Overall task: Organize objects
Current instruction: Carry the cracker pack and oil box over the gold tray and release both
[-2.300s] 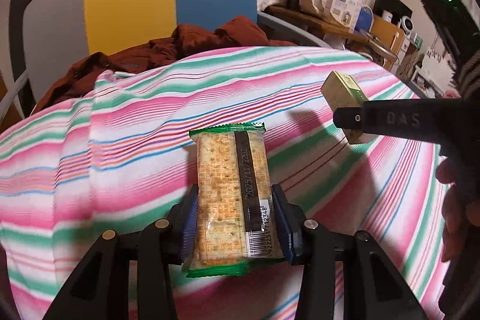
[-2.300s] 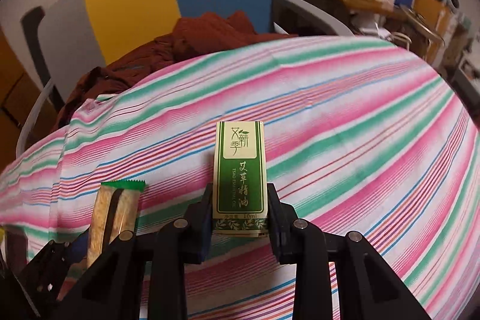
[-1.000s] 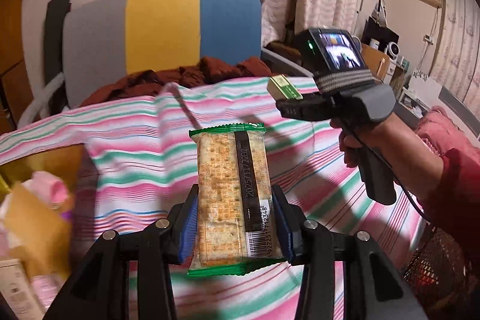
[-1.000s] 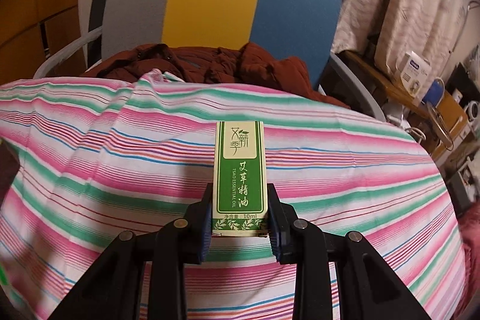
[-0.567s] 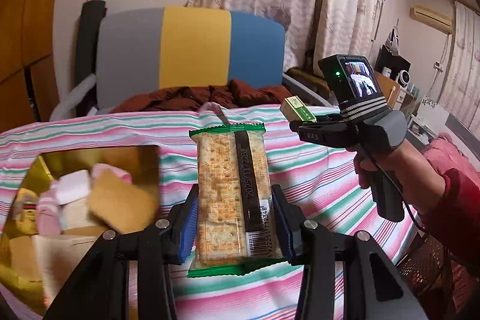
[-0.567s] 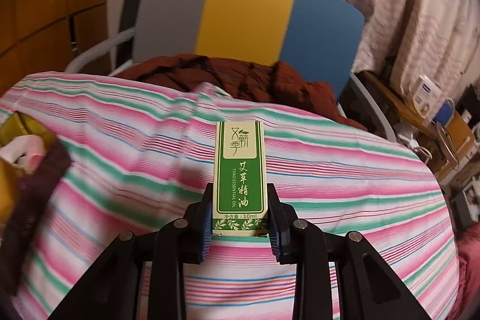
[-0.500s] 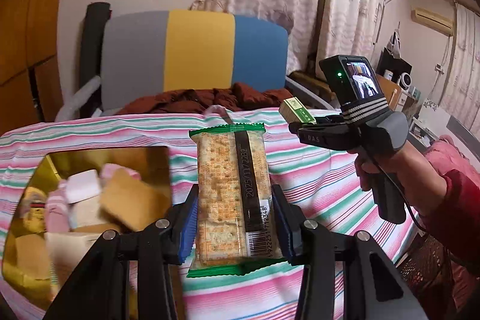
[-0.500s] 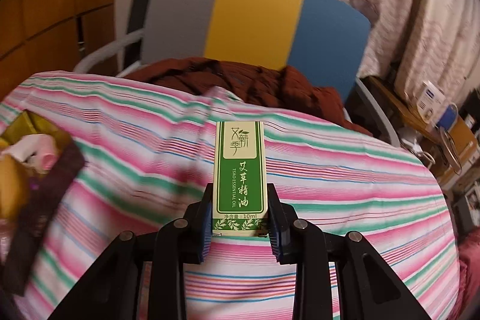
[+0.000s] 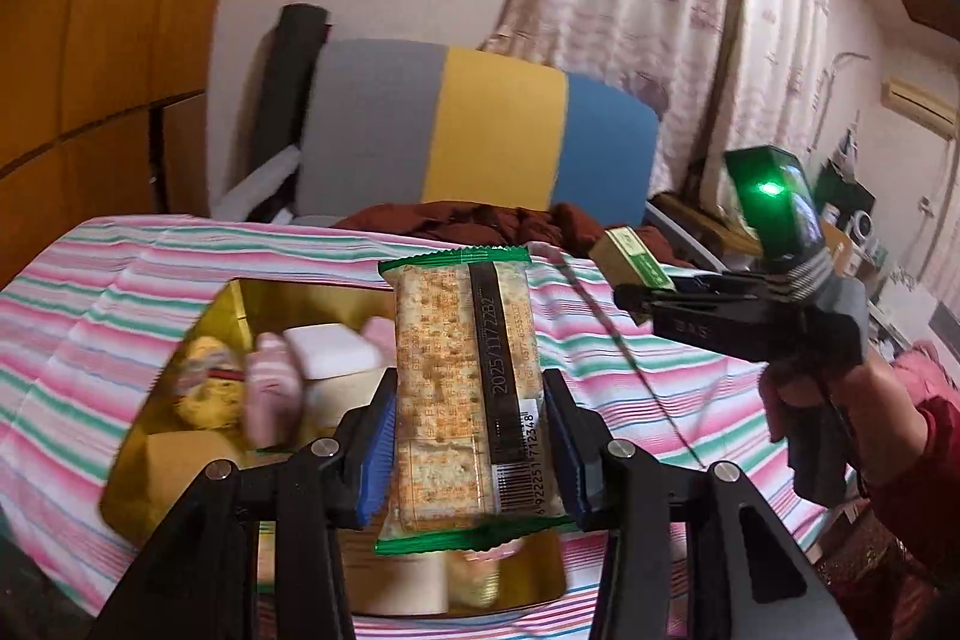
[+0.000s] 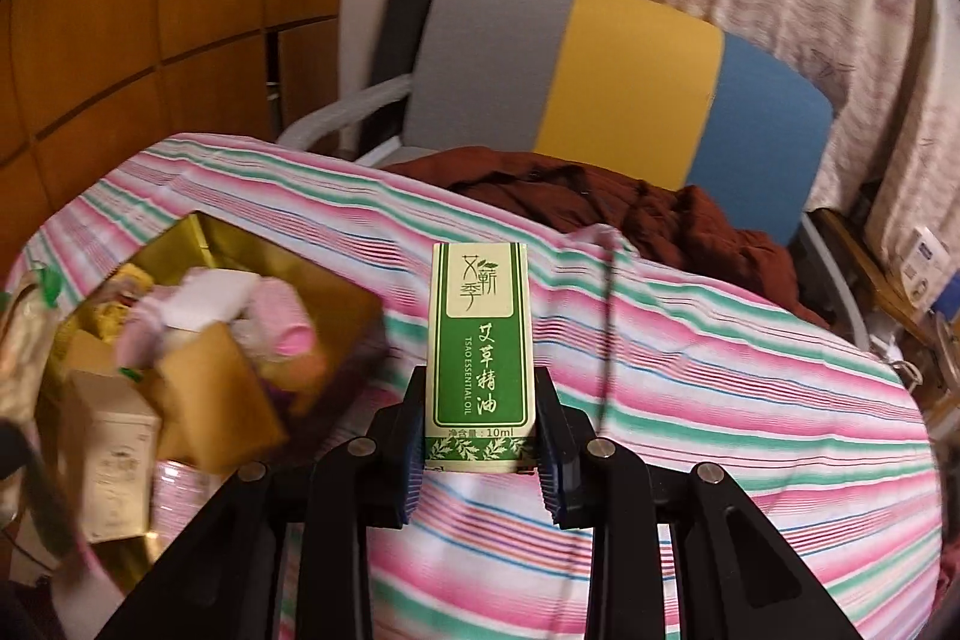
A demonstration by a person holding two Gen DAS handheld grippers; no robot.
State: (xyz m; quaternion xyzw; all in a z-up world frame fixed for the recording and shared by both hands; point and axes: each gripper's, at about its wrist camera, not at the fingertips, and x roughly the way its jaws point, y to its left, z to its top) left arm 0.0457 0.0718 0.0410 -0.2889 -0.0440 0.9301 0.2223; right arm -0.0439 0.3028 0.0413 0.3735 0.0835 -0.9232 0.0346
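Only leftward, a hand (image 9: 804,400) (right tongs (image 9: 636,295) pinching oil box (image 10: 477,358)); left tongs (image 9: 468,436) clamping cracker pack (image 9: 459,388).

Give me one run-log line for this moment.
left gripper: shut on cracker pack | right gripper: shut on essential oil box | gold box: open, partly filled, on striped cloth
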